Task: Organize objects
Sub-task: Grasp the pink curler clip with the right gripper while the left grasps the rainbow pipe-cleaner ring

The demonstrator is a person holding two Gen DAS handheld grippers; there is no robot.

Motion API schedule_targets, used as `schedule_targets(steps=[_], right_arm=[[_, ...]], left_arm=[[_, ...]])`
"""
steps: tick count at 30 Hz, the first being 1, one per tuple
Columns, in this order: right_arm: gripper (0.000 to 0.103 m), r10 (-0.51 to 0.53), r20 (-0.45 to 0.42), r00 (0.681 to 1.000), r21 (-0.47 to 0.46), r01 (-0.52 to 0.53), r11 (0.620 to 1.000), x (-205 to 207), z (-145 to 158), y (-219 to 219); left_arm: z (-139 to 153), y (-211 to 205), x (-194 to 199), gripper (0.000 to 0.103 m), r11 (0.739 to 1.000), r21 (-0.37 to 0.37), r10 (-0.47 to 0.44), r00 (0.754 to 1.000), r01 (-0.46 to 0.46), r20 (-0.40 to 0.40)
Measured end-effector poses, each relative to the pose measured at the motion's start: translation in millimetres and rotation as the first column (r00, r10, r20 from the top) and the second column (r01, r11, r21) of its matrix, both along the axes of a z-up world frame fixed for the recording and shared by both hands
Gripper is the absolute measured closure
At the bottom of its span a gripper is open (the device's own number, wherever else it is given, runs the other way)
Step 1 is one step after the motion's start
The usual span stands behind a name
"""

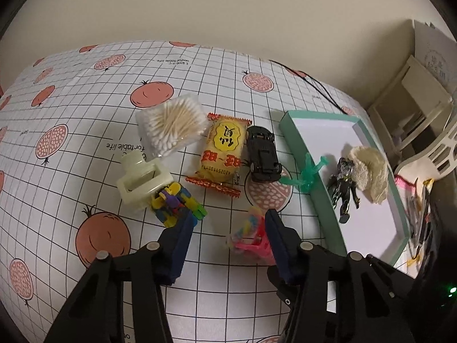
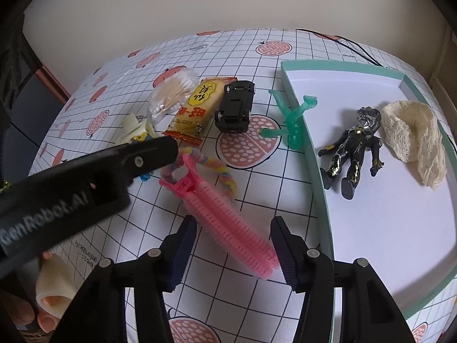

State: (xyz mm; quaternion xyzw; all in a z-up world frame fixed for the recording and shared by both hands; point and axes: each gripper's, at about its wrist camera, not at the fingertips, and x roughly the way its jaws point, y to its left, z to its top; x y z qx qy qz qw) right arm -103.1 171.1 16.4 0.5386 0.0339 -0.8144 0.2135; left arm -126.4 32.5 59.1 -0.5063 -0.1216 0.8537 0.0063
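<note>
A pink hair roller clip [image 2: 228, 214] lies on the tablecloth between the fingers of my open right gripper [image 2: 232, 244], its near end beside the right finger. A rainbow pipe cleaner [image 2: 222, 171] curls behind it. My left gripper [image 1: 228, 230] hovers open just short of the same pink clip [image 1: 254, 244]; its black body [image 2: 85, 188] crosses the right wrist view. The teal-walled tray [image 2: 314, 165] holds a black figure [image 2: 351, 148] and a cream lace cloth [image 2: 414, 137]. A green figure [image 2: 291, 120] leans on the tray's outer wall.
Behind the clip lie a black toy car [image 1: 262, 154], a yellow snack packet [image 1: 222, 154], a bag of cotton swabs [image 1: 171, 125], a cream clip [image 1: 140, 180] and a colourful block toy [image 1: 177, 203]. A black cable [image 1: 314, 85] runs along the far edge. A person's fingers [image 2: 51, 300] show low left.
</note>
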Motion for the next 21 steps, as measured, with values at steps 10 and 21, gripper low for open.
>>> schedule_targets(steps=[10, 21], right_arm=[[0.047, 0.005, 0.008, 1.000, 0.003, -0.005, 1.000, 3.2, -3.8, 0.4], [0.060, 0.049, 0.007, 0.999, 0.014, -0.049, 0.999, 5.4, -2.3, -3.8]], left_arm=[[-6.8, 7.4, -1.1, 0.079, 0.999, -0.001, -0.053, 0.999, 0.053, 0.011], [-6.9, 11.8, -1.5, 0.092, 0.997, -0.053, -0.053, 0.999, 0.053, 0.003]])
